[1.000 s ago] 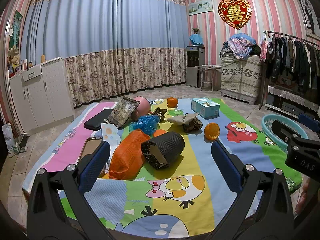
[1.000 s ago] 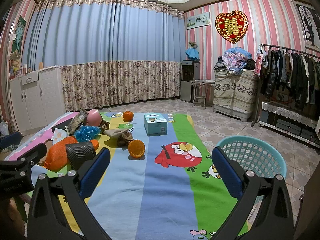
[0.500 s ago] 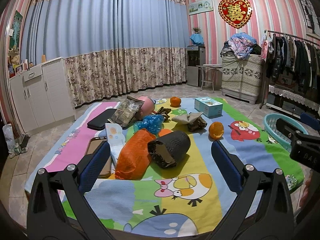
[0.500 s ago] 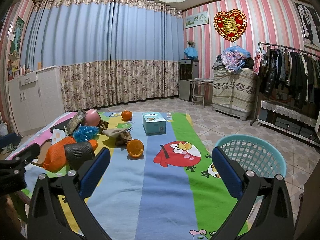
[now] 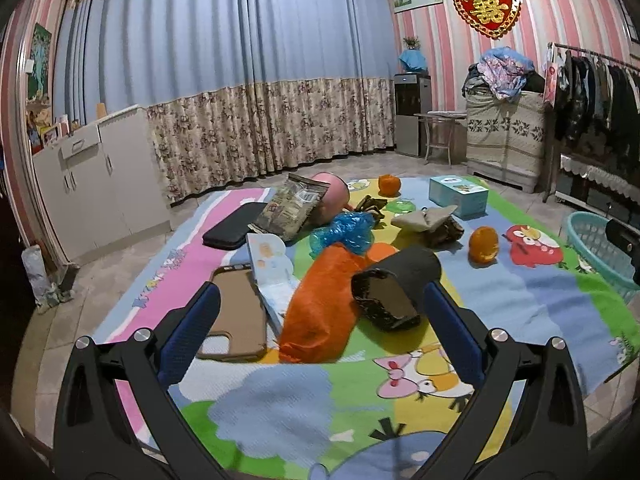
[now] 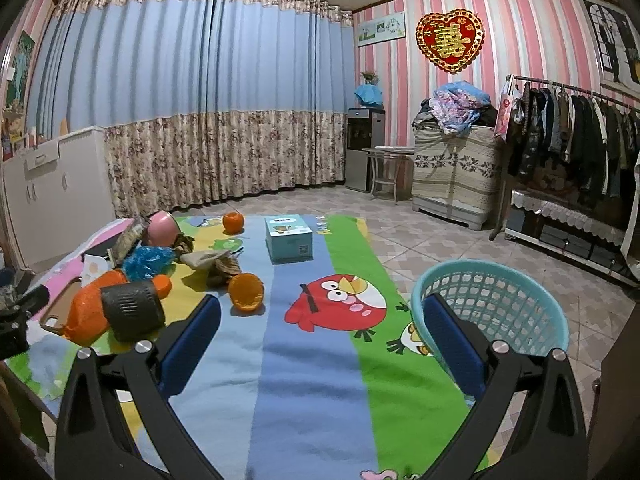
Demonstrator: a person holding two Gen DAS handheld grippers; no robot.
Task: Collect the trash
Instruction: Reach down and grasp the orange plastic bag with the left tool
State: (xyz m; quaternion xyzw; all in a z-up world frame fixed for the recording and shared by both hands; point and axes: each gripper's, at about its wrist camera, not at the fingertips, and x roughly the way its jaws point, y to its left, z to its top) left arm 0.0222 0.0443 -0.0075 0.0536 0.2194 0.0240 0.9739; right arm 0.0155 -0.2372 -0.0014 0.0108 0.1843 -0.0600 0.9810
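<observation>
A colourful cartoon mat (image 5: 520,300) holds scattered trash: an orange plastic bag (image 5: 320,308), a black ribbed roll (image 5: 400,280), a blue crumpled bag (image 5: 344,232), a snack packet (image 5: 292,208), crumpled brown paper (image 5: 432,220) and orange peel halves (image 5: 484,244). My left gripper (image 5: 320,300) is open and empty, above the mat's near edge, in front of the orange bag. My right gripper (image 6: 320,312) is open and empty over the mat, with the teal laundry basket (image 6: 492,304) at its right finger. The same trash (image 6: 120,304) lies to its left.
A brown phone case (image 5: 236,312), a black case (image 5: 230,232), a pink bowl (image 5: 332,196), a teal box (image 5: 458,196) and a whole orange (image 5: 389,185) also lie on the mat. White cabinets (image 5: 92,184) stand left, a clothes rack (image 6: 580,140) right.
Both grippers have drawn back a little from the mat, so the trash sits slightly farther off. Both stay open and empty.
</observation>
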